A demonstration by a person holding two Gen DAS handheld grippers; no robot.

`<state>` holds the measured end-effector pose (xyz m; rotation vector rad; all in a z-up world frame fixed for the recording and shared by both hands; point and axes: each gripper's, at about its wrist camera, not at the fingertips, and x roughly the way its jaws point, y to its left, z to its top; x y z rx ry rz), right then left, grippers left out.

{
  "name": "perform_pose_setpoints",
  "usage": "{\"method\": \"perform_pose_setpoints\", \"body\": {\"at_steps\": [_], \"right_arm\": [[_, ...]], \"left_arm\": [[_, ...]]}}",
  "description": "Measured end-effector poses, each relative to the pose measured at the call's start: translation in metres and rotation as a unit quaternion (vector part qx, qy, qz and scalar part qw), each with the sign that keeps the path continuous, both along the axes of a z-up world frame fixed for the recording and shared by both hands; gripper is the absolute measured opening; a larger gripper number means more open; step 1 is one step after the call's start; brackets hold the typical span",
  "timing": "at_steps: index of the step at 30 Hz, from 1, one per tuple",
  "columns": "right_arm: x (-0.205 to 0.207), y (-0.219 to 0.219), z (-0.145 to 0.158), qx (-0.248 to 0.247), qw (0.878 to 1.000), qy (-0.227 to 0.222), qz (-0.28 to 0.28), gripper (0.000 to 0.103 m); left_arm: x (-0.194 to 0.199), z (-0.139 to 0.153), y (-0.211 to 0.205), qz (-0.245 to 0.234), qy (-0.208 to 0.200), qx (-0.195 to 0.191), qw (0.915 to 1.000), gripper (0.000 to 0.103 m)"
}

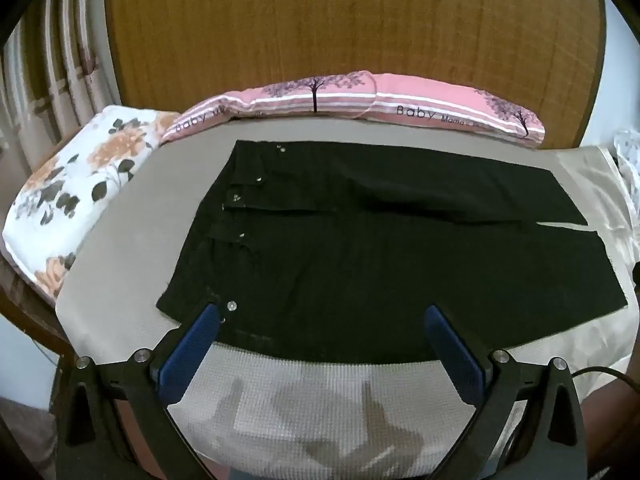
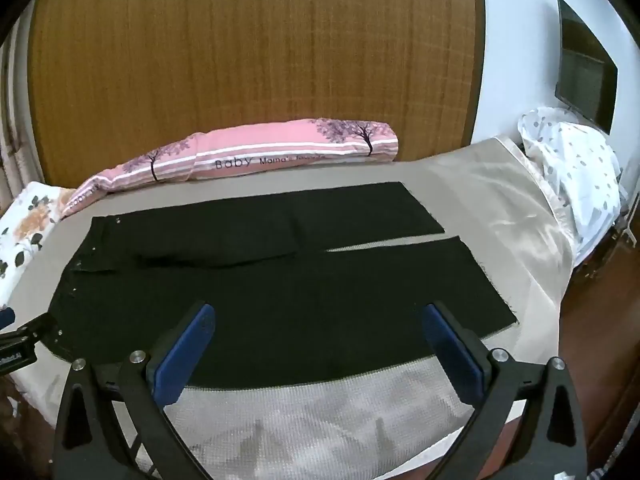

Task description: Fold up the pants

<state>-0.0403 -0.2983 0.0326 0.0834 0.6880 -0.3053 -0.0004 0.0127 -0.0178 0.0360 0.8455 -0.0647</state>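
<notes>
Black pants [image 1: 360, 248] lie flat on the beige bed sheet [image 1: 120, 264], waistband to the left, both legs running to the right with a narrow gap between the hems. They also show in the right wrist view [image 2: 280, 288]. My left gripper [image 1: 320, 312] is open, with its blue pads over the near edge at the waist end. My right gripper [image 2: 320, 312] is open over the near edge of the near leg. The left gripper's body shows at the left edge of the right wrist view [image 2: 20, 340]. Neither gripper holds anything.
A pink striped bolster [image 1: 360, 98] lies along the wooden headboard [image 1: 340, 20] behind the pants. A floral pillow [image 1: 76, 188] sits at the left. A dotted white pillow [image 2: 576, 168] sits at the right end, with a dark screen [image 2: 584, 68] on the wall above it.
</notes>
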Motion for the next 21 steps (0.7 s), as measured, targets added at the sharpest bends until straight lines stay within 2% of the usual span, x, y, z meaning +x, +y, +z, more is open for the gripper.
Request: {"method": "perform_pose_setpoints", "body": {"at_steps": [5, 21], "right_arm": [[0.005, 0.001, -0.005, -0.001, 1.0, 0.015, -0.009, 0.103], [-0.002, 0.003, -0.01, -0.005, 1.0, 0.015, -0.002, 0.103]], "left_arm": [[-0.006, -0.005, 0.002, -0.003, -0.004, 0.007, 1.0, 0.102], [-0.009, -0.002, -0.018, -0.019, -0.006, 0.029, 0.9994, 0.102]]}}
